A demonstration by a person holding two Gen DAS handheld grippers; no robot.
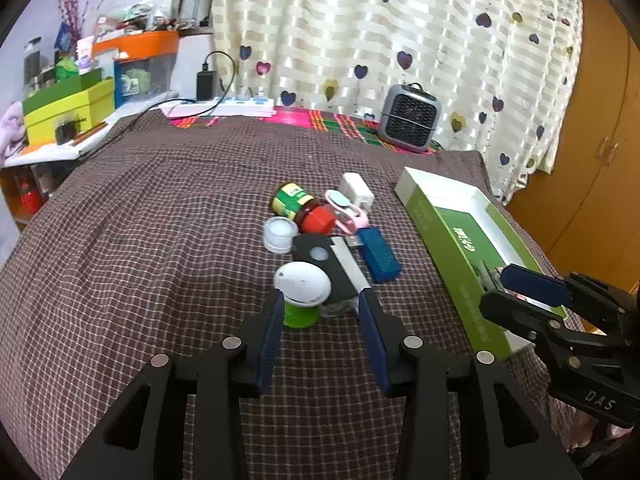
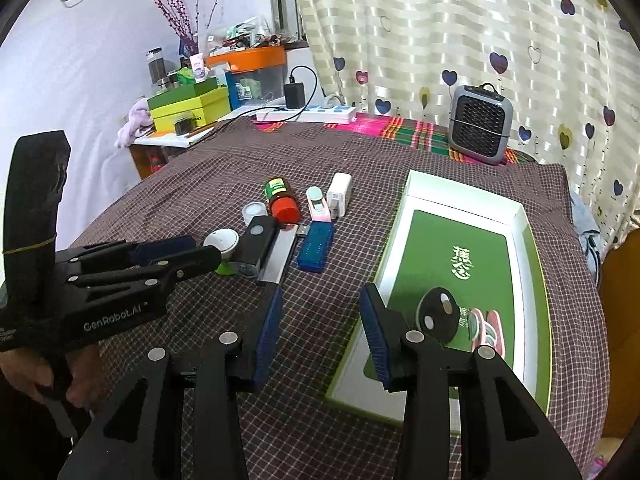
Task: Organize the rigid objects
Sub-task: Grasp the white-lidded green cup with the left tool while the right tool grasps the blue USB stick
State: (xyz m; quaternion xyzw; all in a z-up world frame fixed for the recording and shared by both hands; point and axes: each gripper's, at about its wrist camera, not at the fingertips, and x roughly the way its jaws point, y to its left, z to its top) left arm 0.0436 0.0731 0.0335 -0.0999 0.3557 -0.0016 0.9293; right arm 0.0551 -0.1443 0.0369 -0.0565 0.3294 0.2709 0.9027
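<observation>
Checked brown cloth (image 2: 200, 184) covered the table. Green-and-white box (image 2: 524, 220) lay at three o'clock of the loose cluster, containing a black round disc (image 2: 436, 312) and a pink item (image 2: 486, 326). Cluster, well apart from the box: red-capped jar (image 1: 304, 208), clear cap (image 1: 280, 234), pink clip (image 1: 346, 208), white adapter (image 1: 358, 190), blue case (image 1: 378, 254), black block (image 1: 324, 264). White-topped green bottle (image 1: 303, 294) stood at twelve o'clock of the left gripper (image 1: 320, 300), jaws parted, pads clear of it. Right gripper (image 2: 320, 304) hovered half-wide, empty, at the box's nine o'clock edge.
</observation>
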